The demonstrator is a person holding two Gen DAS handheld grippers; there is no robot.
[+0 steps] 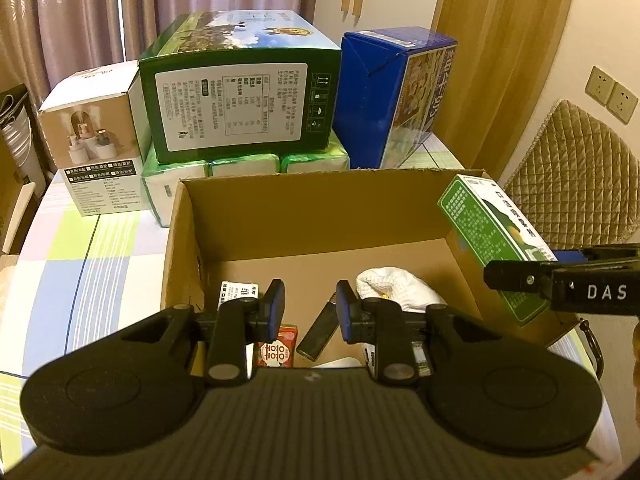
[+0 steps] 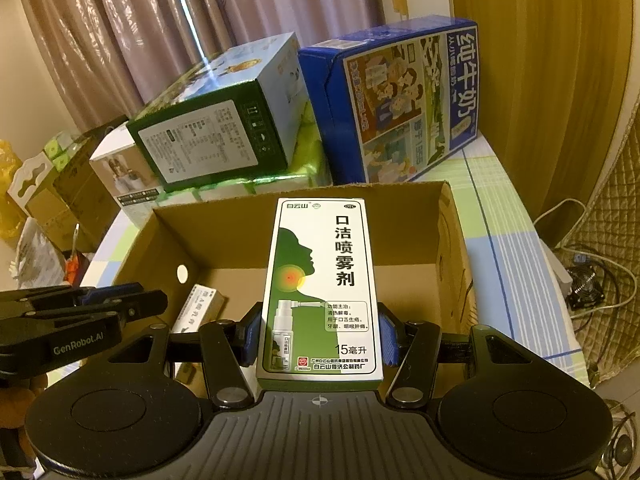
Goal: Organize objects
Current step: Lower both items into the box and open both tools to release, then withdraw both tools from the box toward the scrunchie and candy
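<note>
Pinkish curtains [image 1: 100,4] hang behind a counter [image 1: 72,256] spread with a pastel checked cloth, and along its back edge stand a blue milk carton case [image 1: 392,92], a green printed case [image 1: 240,92] resting on wrapped tissue packs [image 1: 240,168], and a small white humidifier box [image 1: 96,140]. Nearer the front sits an open cardboard box [image 1: 280,216], its flaps gone and its inside partly filled: a crumpled white cloth [image 1: 396,284] lies toward the right, a dark flat lighter-like object [image 1: 320,328] lies tilted in the middle, a small red packet [image 1: 278,348] sits beside it, and a white labelled box [image 1: 238,292] lies at the left. Over this box hangs the left gripper [image 1: 310,306], its blue-padded fingers parted with nothing between them. To its right, the right gripper [image 2: 320,340] is clamped on a green and white mouth spray box [image 2: 324,288], the pads pressing both long sides near its lower end. That carton is held above the cardboard box, over its right-hand wall, clear of everything inside. A quilted chair cushion [image 1: 576,172] shows at the right, beside a wall with two sockets [image 1: 610,94].
</note>
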